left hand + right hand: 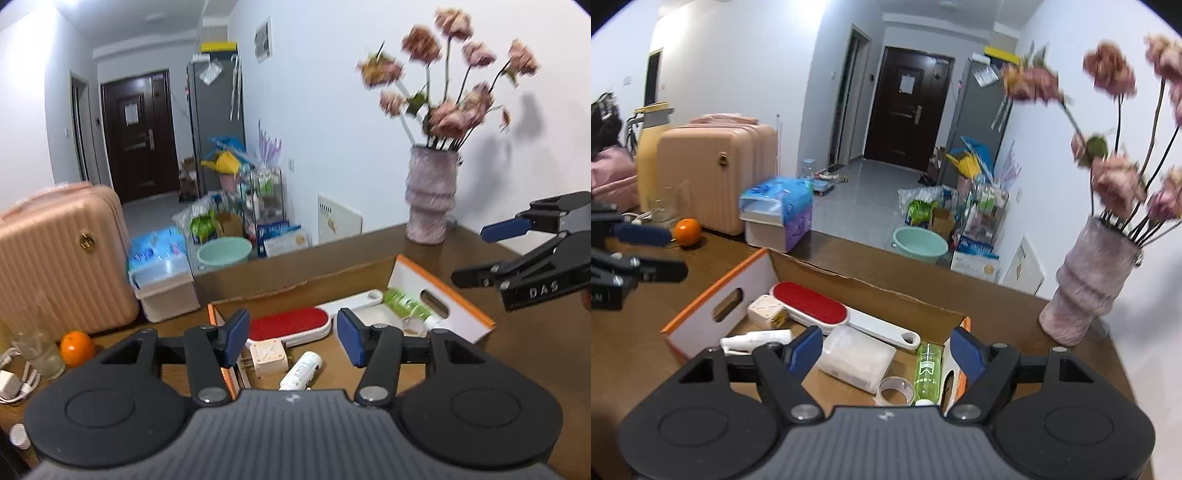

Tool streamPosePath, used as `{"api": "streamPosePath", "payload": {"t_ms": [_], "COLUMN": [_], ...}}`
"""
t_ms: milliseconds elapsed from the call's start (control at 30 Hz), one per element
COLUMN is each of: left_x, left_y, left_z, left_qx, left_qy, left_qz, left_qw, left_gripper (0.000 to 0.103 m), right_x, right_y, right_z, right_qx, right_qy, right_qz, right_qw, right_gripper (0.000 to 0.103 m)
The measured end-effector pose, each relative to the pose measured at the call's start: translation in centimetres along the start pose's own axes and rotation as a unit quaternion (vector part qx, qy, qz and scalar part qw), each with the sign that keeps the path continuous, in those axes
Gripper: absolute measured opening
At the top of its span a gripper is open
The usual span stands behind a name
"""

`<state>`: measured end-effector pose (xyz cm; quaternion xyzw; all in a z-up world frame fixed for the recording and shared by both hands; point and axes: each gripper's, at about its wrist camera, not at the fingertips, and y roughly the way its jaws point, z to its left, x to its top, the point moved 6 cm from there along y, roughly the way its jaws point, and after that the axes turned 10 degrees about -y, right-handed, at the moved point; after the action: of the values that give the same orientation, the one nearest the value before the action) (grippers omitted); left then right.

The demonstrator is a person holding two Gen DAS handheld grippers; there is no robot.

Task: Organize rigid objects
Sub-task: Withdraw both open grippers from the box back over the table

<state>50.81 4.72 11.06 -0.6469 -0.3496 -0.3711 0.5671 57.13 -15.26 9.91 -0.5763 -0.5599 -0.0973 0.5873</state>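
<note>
While the left gripper (291,338) hovers empty-jawed over the cardboard box (461,295), lint brush (290,320) inside; from the right view, the right gripper (886,350) gapes too, risking clipping the vase (1089,291) nearby.

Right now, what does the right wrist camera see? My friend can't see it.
An open cardboard box on a brown table holds a red lint brush, a green bottle and a white plug. The right tool hangs open above it, empty.

The brown table (635,354) bears a cardboard box (701,314), vase (1089,291) and orange (687,232).
</note>
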Motion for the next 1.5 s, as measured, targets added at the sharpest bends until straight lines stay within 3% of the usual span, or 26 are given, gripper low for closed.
{"api": "streamPosePath", "payload": {"t_ms": [200,500,700,900,1167,1267,1333,1400,1500], "left_x": [-0.3,-3.0,-6.2,-10.5,-17.6,-19.7,-20.0,-19.8,-20.1], "left_y": [-7.0,-16.3,-21.8,-26.2,-31.7,-33.8,-34.4,-34.7,-33.8], "left_z": [-1.3,-4.2,-5.8,-7.0,-7.3,-8.0,-8.7,-9.2,-9.4], "left_qx": [0.003,0.007,-0.007,0.010,0.040,0.011,0.002,-0.010,-0.010], "left_qy": [-0.002,0.001,-0.008,-0.010,-0.044,-0.051,-0.050,-0.043,-0.042], "left_qz": [-0.050,-0.127,-0.172,-0.208,-0.219,-0.225,-0.226,-0.236,-0.220], "left_qw": [0.9987,0.9918,0.9851,0.9780,0.9739,0.9729,0.9727,0.9707,0.9745], "left_gripper": [0.063,0.078,0.086,0.096,0.103,0.103,0.103,0.103,0.103], "right_x": [-0.1,-1.9,-4.5,-8.5,-16.2,-18.9,-19.7,-20.1,-20.2], "right_y": [-6.0,-14.9,-19.9,-24.0,-30.7,-32.7,-33.3,-33.7,-33.8], "right_z": [1.8,6.0,8.4,10.0,14.4,16.3,17.3,17.8,17.6], "right_qx": [-0.007,-0.034,-0.039,-0.034,-0.069,-0.066,-0.050,-0.064,-0.090], "right_qy": [-0.004,-0.011,0.017,0.064,0.092,0.132,0.127,0.111,0.105], "right_qz": [-0.032,-0.142,-0.194,-0.224,-0.253,-0.258,-0.253,-0.246,-0.243], "right_qw": [0.999,0.989,0.980,0.972,0.961,0.955,0.958,0.961,0.960], "right_gripper": [0.077,0.082,0.087,0.089,0.096,0.100,0.100,0.101,0.101]}}
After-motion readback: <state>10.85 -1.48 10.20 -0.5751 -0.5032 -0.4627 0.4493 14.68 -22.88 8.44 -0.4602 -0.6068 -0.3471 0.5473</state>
